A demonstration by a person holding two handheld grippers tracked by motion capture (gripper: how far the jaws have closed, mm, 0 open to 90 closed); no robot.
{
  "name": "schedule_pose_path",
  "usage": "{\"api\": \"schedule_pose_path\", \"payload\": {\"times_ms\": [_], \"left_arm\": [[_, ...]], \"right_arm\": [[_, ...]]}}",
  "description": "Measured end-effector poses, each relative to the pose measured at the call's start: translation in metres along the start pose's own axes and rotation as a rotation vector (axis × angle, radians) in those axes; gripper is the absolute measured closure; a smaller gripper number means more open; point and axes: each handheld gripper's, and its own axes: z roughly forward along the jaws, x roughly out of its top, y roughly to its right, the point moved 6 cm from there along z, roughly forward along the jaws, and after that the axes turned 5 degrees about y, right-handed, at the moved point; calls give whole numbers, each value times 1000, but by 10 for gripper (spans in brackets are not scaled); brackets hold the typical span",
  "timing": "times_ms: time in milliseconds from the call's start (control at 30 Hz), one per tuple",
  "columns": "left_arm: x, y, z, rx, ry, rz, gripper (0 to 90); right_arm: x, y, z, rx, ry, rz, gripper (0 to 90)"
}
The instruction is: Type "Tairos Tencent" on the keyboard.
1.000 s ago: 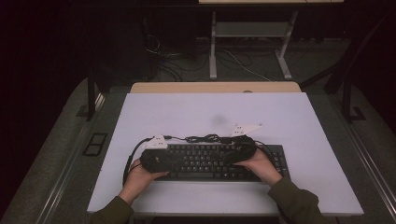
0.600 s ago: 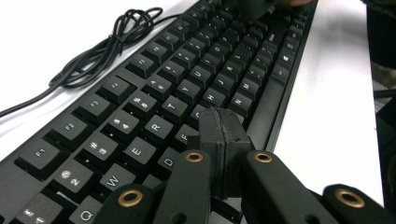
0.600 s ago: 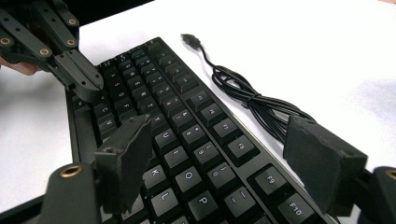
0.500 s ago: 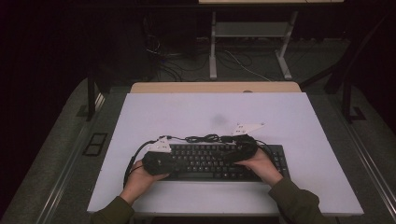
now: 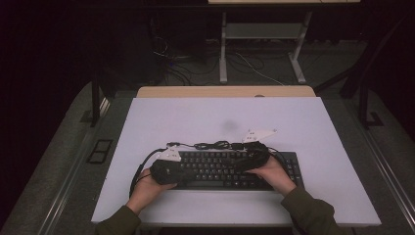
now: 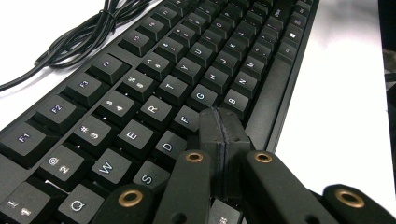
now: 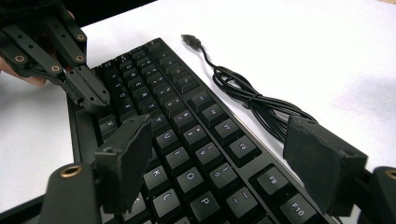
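On the white bench [image 5: 303,122] my black keyboard [image 5: 222,169] lies crosswise near the front edge, my left claw [image 6: 219,126], pressed together, tip down just over its V key, my right claw [image 7: 219,154] spread wide over the opposite half.

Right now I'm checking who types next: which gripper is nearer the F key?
Left. The left gripper, jaws shut, has its tip right beside the F key. The right gripper hovers open over the keyboard's opposite half.
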Motion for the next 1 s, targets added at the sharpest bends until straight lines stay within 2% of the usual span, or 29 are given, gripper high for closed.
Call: {"api": "schedule_pose_path", "payload": {"times_ms": [533,1000], "left_arm": [[-1,1,1,-5,-15,-2,894],[8,0,-8,17,33,7,894]], "right_arm": [[0,0,0,2,0,2,234],[0,1,-1,5,3,3,234]]}}
